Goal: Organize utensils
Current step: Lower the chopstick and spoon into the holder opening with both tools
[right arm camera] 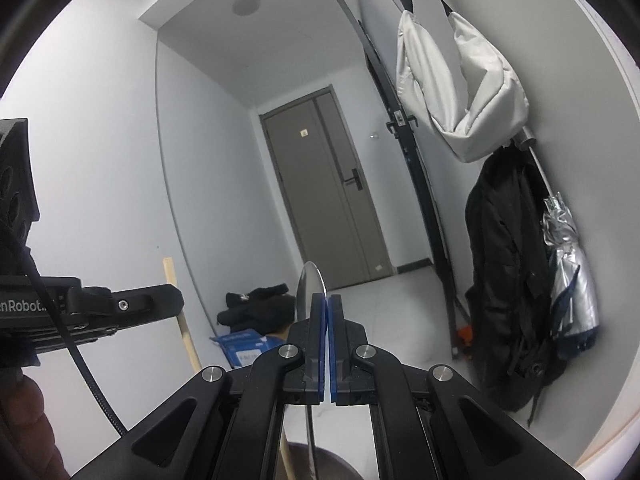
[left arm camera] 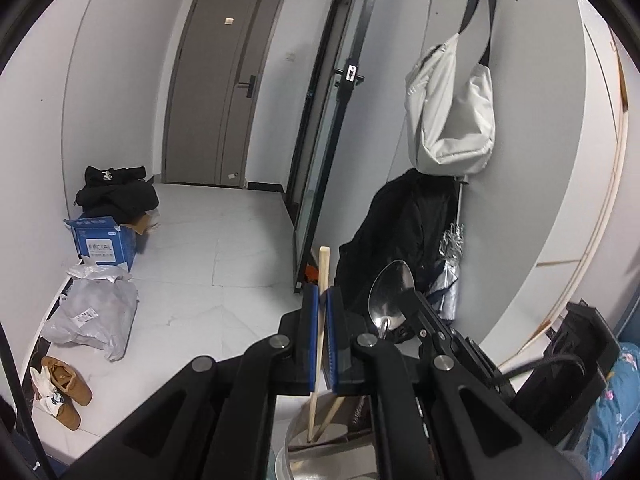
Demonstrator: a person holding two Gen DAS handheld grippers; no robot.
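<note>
My left gripper (left arm camera: 322, 296) is shut on a wooden chopstick (left arm camera: 322, 264) that stands upright between its blue pads, its lower end inside a round metal container (left arm camera: 296, 452) below. A second chopstick (left arm camera: 334, 412) leans in that container. My right gripper (right arm camera: 327, 304) is shut on a metal spoon (right arm camera: 309, 284), bowl up, handle running down toward the container (right arm camera: 332, 460). In the left wrist view the right gripper (left arm camera: 412, 300) and its spoon (left arm camera: 390, 292) sit just right of my left one. The left gripper (right arm camera: 132, 304) and chopstick (right arm camera: 170, 272) show at left in the right wrist view.
Beyond lies a hallway with a grey door (left arm camera: 224, 92). A black-framed glass door (left arm camera: 328, 140), a hanging white bag (left arm camera: 452, 112), a black coat (left arm camera: 400, 240) and a folded umbrella (left arm camera: 450, 272) are at right. A blue box (left arm camera: 104, 244), bags and shoes (left arm camera: 66, 392) lie on the floor at left.
</note>
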